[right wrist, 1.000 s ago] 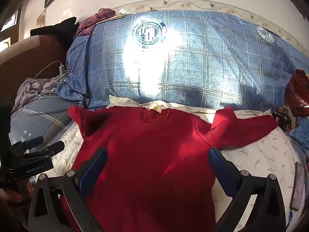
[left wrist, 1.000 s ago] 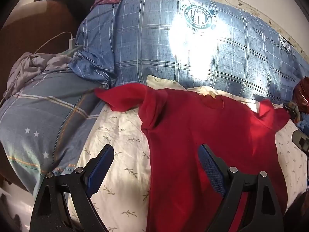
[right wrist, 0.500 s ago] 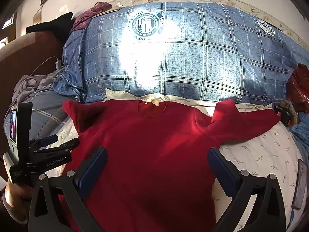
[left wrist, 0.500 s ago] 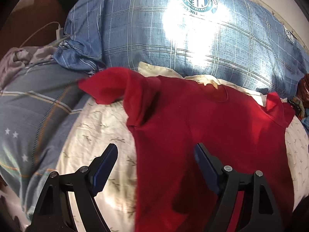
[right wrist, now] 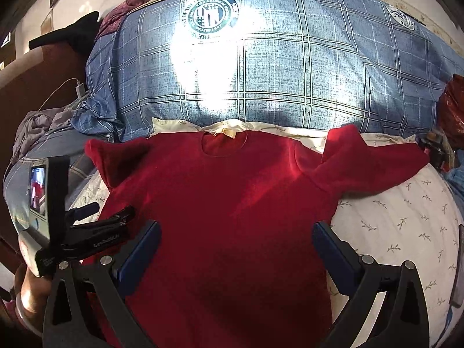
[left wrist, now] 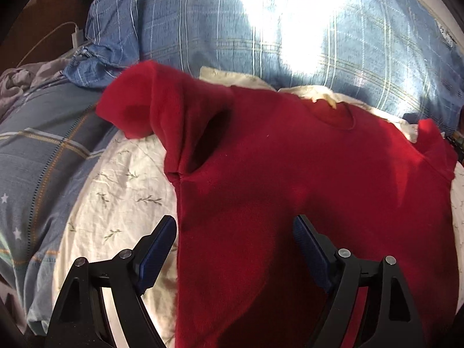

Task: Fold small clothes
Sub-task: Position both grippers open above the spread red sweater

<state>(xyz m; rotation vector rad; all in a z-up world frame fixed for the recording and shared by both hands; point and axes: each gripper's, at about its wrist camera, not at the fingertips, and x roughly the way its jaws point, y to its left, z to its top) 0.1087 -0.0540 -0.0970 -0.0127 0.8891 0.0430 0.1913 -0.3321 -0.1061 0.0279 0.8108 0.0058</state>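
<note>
A red sweater [left wrist: 290, 179] lies flat, front up, on a white leaf-print sheet [left wrist: 116, 197], neck toward the pillow. Its left sleeve [left wrist: 150, 104] is bunched and folded near the shoulder. In the right wrist view the sweater [right wrist: 232, 208] spreads wide with its right sleeve [right wrist: 374, 159] stretched out to the right. My left gripper [left wrist: 235, 232] is open and empty, low over the sweater's left side edge. It also shows in the right wrist view [right wrist: 107, 211] at the left. My right gripper [right wrist: 236, 232] is open and empty above the sweater's lower body.
A large blue plaid pillow [right wrist: 261, 66] lies behind the sweater. A blue quilt [left wrist: 37, 159] and grey cloth [right wrist: 37, 121] lie at the left, with a white charger cable [left wrist: 76, 33]. Dark red items [right wrist: 452, 107] sit at the right edge.
My left gripper has moved forward and lower toward the sweater's left side; the sleeve now looks closer. My right gripper has moved slightly forward. Both stay open.
</note>
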